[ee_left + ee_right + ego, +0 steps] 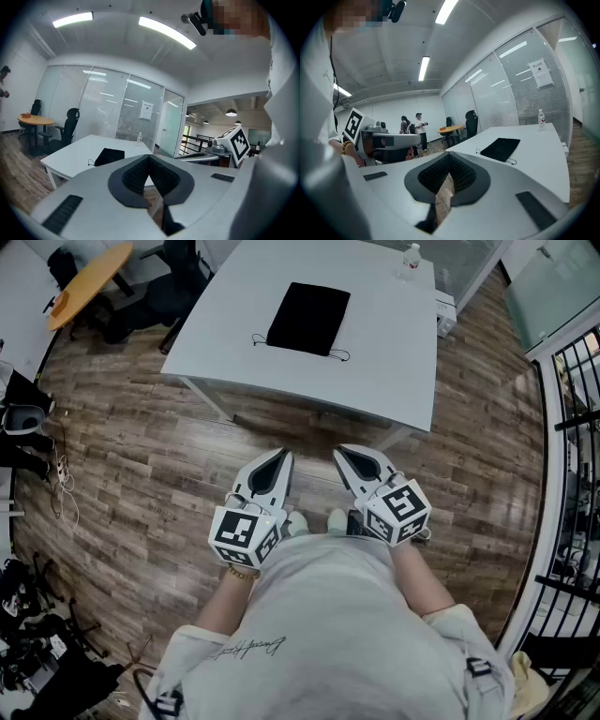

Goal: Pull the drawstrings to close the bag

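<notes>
A flat black drawstring bag lies on the white table, with thin cords trailing from its near corners. It also shows in the left gripper view as the bag and in the right gripper view as the bag. My left gripper and right gripper are held close to my body over the floor, well short of the table. Both are shut with nothing between their jaws.
A clear water bottle stands at the table's far edge. A round orange table with black chairs is at the far left. Cables and gear lie on the wooden floor at the left. Two people stand far off.
</notes>
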Tool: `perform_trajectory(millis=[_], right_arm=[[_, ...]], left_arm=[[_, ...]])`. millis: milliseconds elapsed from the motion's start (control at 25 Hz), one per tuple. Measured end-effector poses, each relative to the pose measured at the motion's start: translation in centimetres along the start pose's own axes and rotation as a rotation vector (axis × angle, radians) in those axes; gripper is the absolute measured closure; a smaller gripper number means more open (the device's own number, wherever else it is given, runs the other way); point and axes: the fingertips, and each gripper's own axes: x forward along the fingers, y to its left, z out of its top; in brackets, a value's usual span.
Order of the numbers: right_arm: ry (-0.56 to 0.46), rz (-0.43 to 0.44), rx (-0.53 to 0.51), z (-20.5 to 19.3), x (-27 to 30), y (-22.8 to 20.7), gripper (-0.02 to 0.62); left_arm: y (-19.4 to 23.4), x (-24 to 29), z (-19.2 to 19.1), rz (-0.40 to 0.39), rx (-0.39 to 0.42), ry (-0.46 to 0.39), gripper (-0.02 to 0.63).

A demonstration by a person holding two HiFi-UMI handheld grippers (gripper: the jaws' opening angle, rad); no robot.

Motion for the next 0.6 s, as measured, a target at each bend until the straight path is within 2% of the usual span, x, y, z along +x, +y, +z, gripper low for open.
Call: perform_trajectory(millis=[400,600], right_arm=[[0.009,-0.002,-0.013,0.1,0.6,0.8,0.572],[-0.025,-0.029,0.013,0.7,1.2,0.8,0.571]], left_arm=[[0.8,-0.5,0.5,-0.012,0.003,-0.01,0.597],[1.7,-0.7,0.6,-0.019,-0.003,-0.013,0.597]])
